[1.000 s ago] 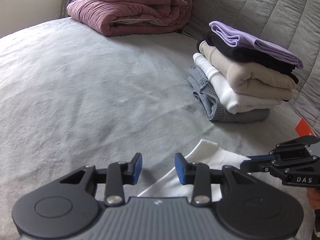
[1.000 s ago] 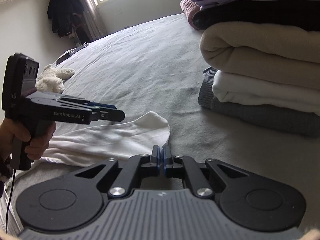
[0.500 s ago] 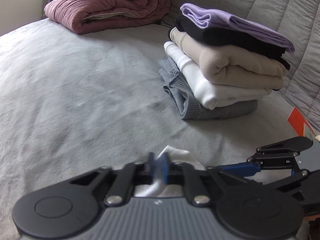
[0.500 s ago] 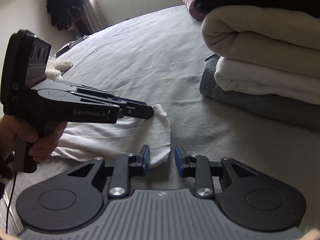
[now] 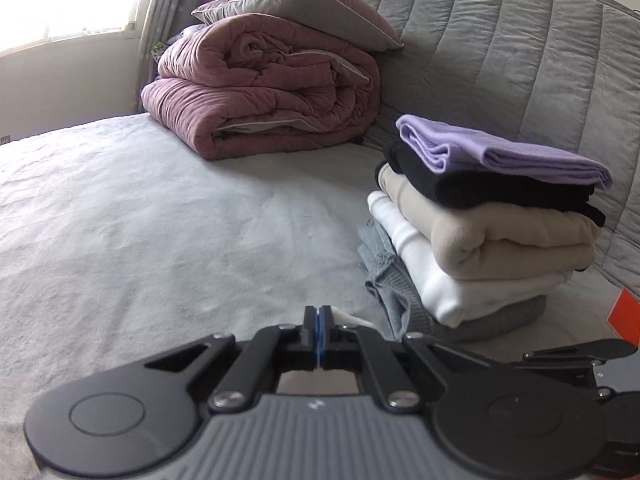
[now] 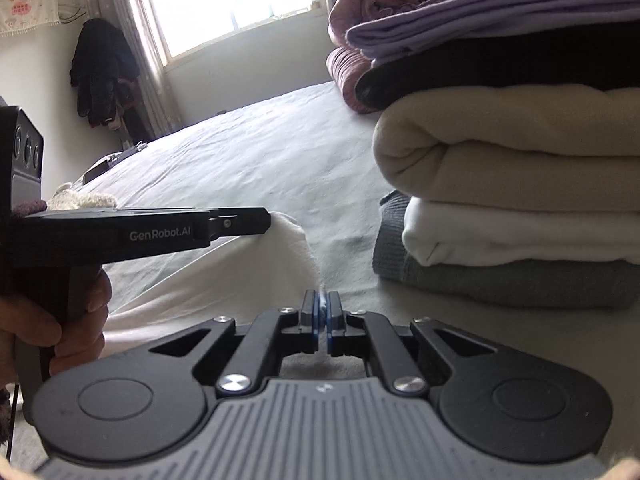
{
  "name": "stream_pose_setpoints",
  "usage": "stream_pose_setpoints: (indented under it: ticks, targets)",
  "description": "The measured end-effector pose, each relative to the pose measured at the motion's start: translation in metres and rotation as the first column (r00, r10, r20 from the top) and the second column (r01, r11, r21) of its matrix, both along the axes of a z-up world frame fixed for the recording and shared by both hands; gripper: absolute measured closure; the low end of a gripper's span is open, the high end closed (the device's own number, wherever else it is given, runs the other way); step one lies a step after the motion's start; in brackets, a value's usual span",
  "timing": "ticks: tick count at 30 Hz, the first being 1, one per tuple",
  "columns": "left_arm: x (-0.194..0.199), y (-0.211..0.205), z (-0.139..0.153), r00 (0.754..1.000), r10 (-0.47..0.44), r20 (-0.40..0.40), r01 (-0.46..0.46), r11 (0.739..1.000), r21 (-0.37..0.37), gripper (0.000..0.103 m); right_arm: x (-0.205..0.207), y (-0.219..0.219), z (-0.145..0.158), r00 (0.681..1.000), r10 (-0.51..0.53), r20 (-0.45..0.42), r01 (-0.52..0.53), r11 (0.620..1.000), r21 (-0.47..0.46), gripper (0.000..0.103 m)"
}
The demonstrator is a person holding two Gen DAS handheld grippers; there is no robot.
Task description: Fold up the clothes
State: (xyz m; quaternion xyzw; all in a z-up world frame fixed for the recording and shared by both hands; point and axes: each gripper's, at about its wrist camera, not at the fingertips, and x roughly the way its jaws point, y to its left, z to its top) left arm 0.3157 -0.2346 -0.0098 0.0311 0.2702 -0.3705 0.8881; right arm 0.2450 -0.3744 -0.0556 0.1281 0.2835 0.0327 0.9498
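**Both tongs pinching the white garment on the bed**

So the grey bed (image 5: 140, 220) fills most of both views, with a quilted grey headboard (image 5: 500, 60) at the far right. At the far end there's a rolled-up pink comforter (image 5: 260, 92) with a pillow (image 5: 304, 12) on top. To the right sits a stack of folded clothes (image 5: 480, 220): grey at the bottom, then white, beige, black, and lilac on top.

The white garment (image 6: 224, 276) lies on the bed near the cameras, just left of the stack and not touching it. The left tongs (image 6: 266, 220) are together on its far edge, lifting it a little off the bed, with a hand (image 6: 60, 320) gripping the handle. The right tongs (image 6: 321, 312) are closed too, clamped on a thin bit of the garment's near right edge.

Small stuff: an orange thing (image 5: 624, 312) at the right edge, can't tell what it is.
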Motion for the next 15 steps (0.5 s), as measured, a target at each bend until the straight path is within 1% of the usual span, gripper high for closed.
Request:
stream_pose_setpoints:
  ticks: [3, 7, 9, 11, 15]
  targets:
    - [0.008, -0.008, -0.009, 1.0, 0.029, 0.004, -0.029, 1.0, 0.009, 0.103, 0.012, 0.001, -0.008, 1.0, -0.024, -0.019, 0.023, 1.0, -0.015, 0.099]
    - [0.018, -0.019, -0.033, 0.997, 0.074, -0.002, -0.074, 0.996, 0.048, 0.103, 0.022, 0.004, -0.016, 0.999, -0.038, -0.035, 0.037, 0.998, -0.049, 0.099]
    - [0.021, -0.021, -0.042, 0.996, 0.088, -0.005, -0.087, 0.995, 0.056, 0.103, 0.021, 0.004, -0.017, 0.999, -0.04, -0.036, 0.038, 0.998, -0.052, 0.099]
    - [0.022, -0.021, -0.043, 0.995, 0.097, -0.009, -0.096, 0.994, 0.052, 0.102, 0.02, 0.003, -0.016, 0.998, -0.042, -0.038, 0.04, 0.998, -0.044, 0.099]
    - [0.016, -0.016, -0.034, 0.994, 0.106, -0.018, -0.104, 0.992, 0.065, 0.098, 0.02, 0.002, -0.014, 0.998, -0.044, -0.042, 0.043, 0.999, -0.029, 0.096]
